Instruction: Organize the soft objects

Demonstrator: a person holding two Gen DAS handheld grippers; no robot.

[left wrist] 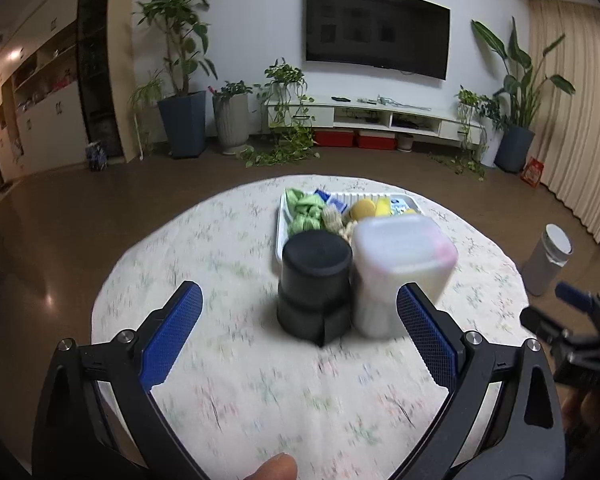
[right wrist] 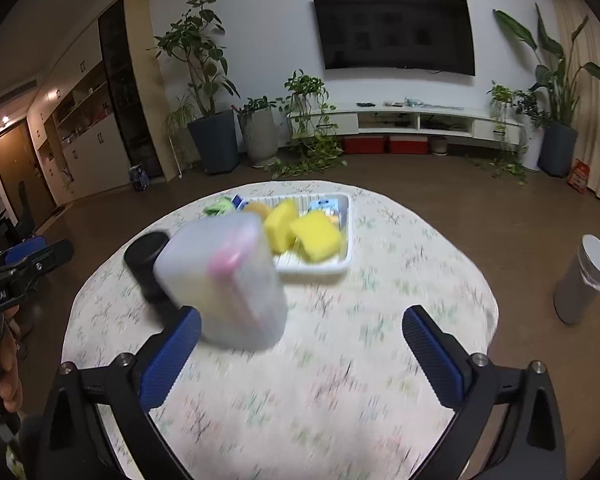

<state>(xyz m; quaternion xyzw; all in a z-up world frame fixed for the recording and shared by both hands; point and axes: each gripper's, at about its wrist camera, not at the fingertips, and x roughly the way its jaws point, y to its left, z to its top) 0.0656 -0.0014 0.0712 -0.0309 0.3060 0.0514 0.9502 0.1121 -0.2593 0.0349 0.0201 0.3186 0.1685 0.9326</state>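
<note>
The left gripper (left wrist: 300,312) is seen with its blue pads spread wide and nothing pressed between them. The right gripper (right wrist: 302,334) is likewise spread apart and empty. Both are held above the round table (left wrist: 236,384), which is covered by a pale floral cloth.

The translucent lidded box (left wrist: 400,268) is taken as the landmark. It stands upright on the cloth ahead of both grippers; something pink and something pale yellow are faintly seen through its cloudy wall, but they cannot be identified. A black cylindrical container (left wrist: 314,284) is set just beside the box, on its left, touching or nearly touching it; its contents are not visible.

Behind the box, farther from the grippers, a white tray (right wrist: 346,236) is laid on the cloth. In it, yellow sponges (right wrist: 314,238) are heaped on the side behind the box, with a round tan piece (left wrist: 363,209) next to them. Green cloth items (left wrist: 304,212) are bunched at the tray's left end, behind the black container, and small blue-and-white packets (left wrist: 332,200) lie along the far rim.

Well to the right of the box, off the table, a grey cylindrical bin (right wrist: 584,280) stands on the floor.
</note>
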